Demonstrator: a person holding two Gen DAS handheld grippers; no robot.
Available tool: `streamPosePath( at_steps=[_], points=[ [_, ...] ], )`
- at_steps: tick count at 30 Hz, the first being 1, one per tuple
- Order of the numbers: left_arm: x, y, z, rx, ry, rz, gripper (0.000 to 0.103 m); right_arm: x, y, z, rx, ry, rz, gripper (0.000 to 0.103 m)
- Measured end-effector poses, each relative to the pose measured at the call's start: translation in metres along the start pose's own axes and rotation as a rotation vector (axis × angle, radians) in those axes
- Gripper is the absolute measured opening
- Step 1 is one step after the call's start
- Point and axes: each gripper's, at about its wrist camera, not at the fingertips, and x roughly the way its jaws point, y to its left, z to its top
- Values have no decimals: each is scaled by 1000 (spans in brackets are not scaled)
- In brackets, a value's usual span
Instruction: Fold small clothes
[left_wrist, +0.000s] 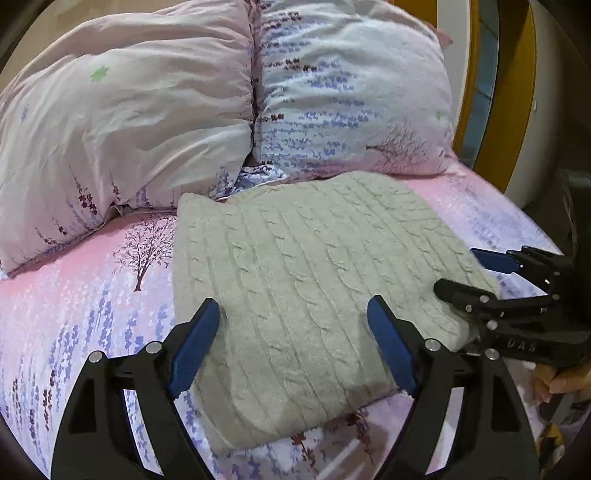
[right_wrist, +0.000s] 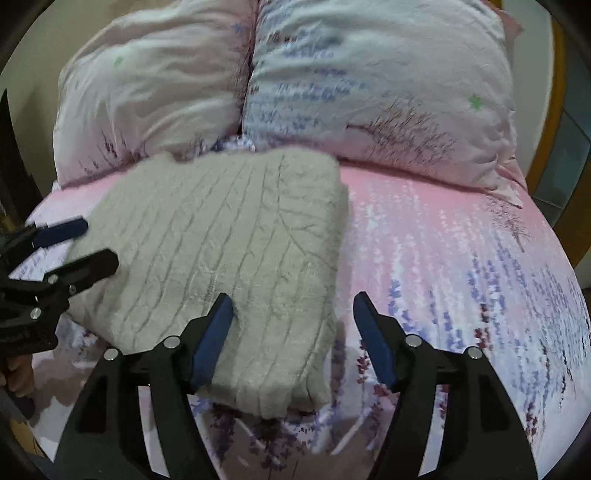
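While both tools gape, folded sweater (left_wrist: 295, 295) lies between (flat).

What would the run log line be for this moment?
sweater: folded, on bed | left gripper: open, empty | right gripper: open, empty

Soft, even indoor light; strong fisheye bending at the rims; right wrist view looks slightly motion-blurred, perhaps.
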Motion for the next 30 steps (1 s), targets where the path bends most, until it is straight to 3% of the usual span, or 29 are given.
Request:
streamPosePath(
  at_steps=[3,5,7,10,11,17,23,30],
  points=[
    [-18,6,-4,-15,-16,21,84,-20,-9,0,22,-47,0,80],
    [-28,13,-10,-37,-11,32,88,-30,-13,-2,48,-67,24,97],
    [-35,19,-17,-63,1,25,92,-40,-14,-6,67,-71,9,101],
    [-41,27,-34,-100,45,35,94,-44,-9,-14,58,-42,-60,101],
    [-42,28,-39,-115,64,54,102,-44,-7,-17,57,-38,-61,101],
    [-37,28,-60,-175,121,48,102,-37,6,-38,105,21,0,101],
    [-21,17,-69,-164,189,85,102,-24,24,-49,94,84,-7,101],
    [-15,13,-71,-148,205,123,102,-12,39,-55,73,122,-19,101]
  ],
)
